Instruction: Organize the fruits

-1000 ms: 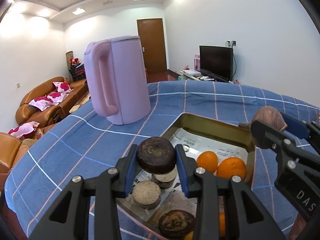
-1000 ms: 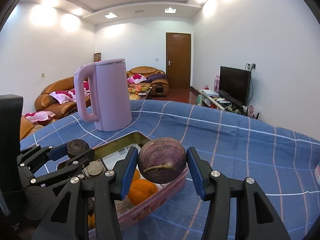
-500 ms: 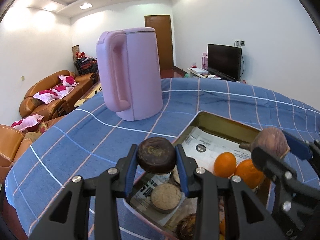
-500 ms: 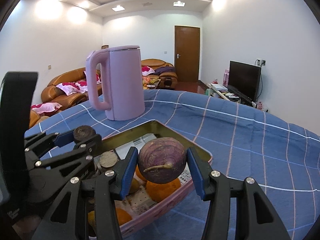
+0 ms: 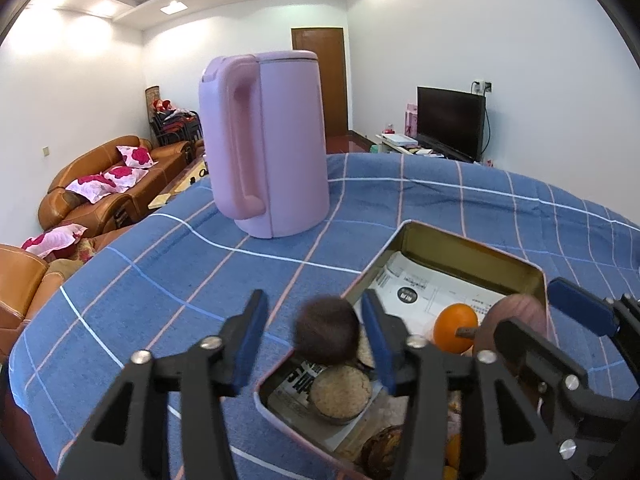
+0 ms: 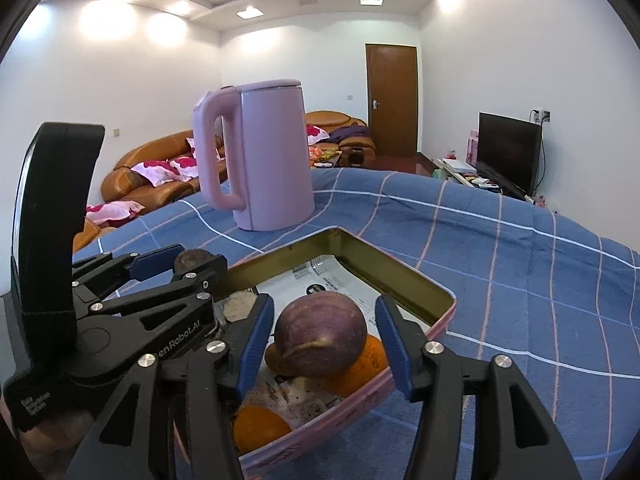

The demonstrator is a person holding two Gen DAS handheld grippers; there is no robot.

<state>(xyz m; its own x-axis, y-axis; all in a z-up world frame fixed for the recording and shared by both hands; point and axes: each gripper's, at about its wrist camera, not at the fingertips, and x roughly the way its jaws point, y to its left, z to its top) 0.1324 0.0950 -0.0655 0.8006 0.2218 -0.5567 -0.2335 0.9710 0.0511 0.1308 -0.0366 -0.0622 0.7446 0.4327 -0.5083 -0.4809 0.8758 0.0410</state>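
Observation:
My left gripper [image 5: 314, 340] is open over the near left corner of the pink tin tray [image 5: 472, 240]. A dark brown fruit [image 5: 326, 334], blurred, is loose between its fingers. My right gripper [image 6: 326, 340] is open above the tray [image 6: 400, 268]. A purple round fruit [image 6: 320, 334] with a stem sits between its fingers, apart from both pads, on the oranges [image 6: 370, 364]. The tray is lined with newspaper and holds oranges [image 5: 456, 326] and brown flat-topped fruits [image 5: 340, 392]. The left gripper also shows in the right wrist view [image 6: 176, 268].
A tall pink kettle [image 5: 264, 160] stands on the blue checked tablecloth [image 5: 200, 272] behind the tray, to the left. The table edge drops off at the left, with orange sofas [image 5: 100, 188] beyond. A TV [image 5: 450, 122] stands at the far right wall.
Both grippers opened. The dark brown fruit left the left gripper's hold and is dropping. The purple fruit left the right gripper's hold and rests in the tray. Both grippers lowered toward the tray.

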